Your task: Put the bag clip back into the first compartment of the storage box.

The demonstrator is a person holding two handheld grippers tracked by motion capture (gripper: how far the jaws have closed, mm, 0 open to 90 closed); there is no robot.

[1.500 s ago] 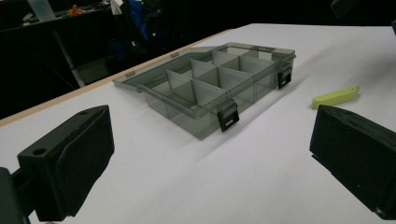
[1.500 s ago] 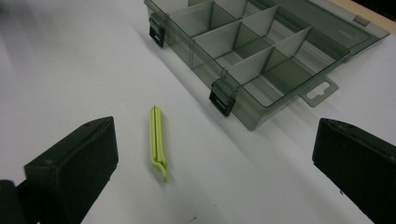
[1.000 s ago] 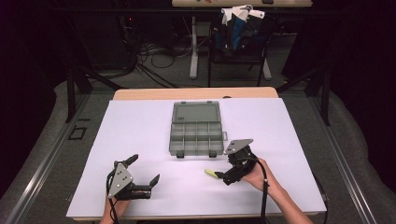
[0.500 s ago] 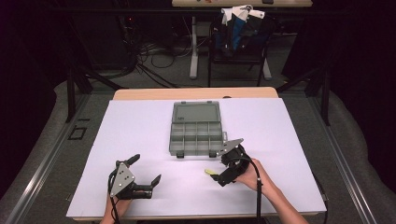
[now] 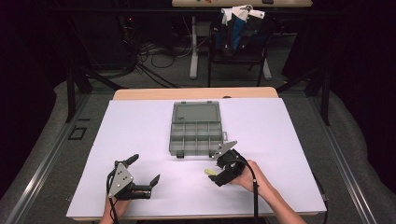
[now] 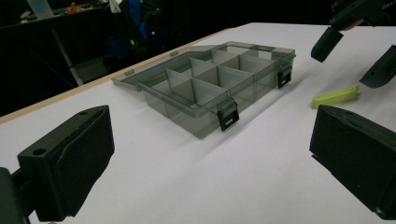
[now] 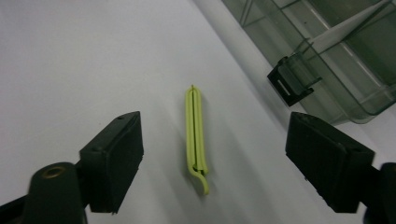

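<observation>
Between the two black jaws of the right gripper [image 7: 212, 154], a slim yellow-green plastic clip [image 7: 196, 133] is being framed, lying flat on the white table sheet [image 7: 70, 56] with its hooked end toward the gripper's camera and its pointed end away. The jaws have just been closing in from their widest setting; they are being seen as still clearly apart, with bare sheet on either side of the clip, so nothing is being gripped yet. Compared with one second ago in the high view, the right gripper [image 5: 219, 175] is being found slightly nearer the near corner of the tray, its jaws now straddling the clip [image 5: 211, 171] rather than standing beside it.

Ahead of that gripper and to its right, a translucent grey plastic compartment organiser [image 7: 336, 51] is being seen with its lid laid open behind it [image 5: 195, 113]; every compartment visible is being noted as empty. One black latch [image 7: 288, 80] is hanging from the wall nearest the clip.

Well off to the side, the left gripper [image 5: 142, 175] is being held over the sheet with its jaws spread wide and nothing between them [image 6: 210, 154]; no shift from the earlier frames is being noted.

Judgement: the pick-up is being begun. Further closing is being called for before any lift; the thin clip may slip or tip if the pads are being brought in unevenly.
</observation>
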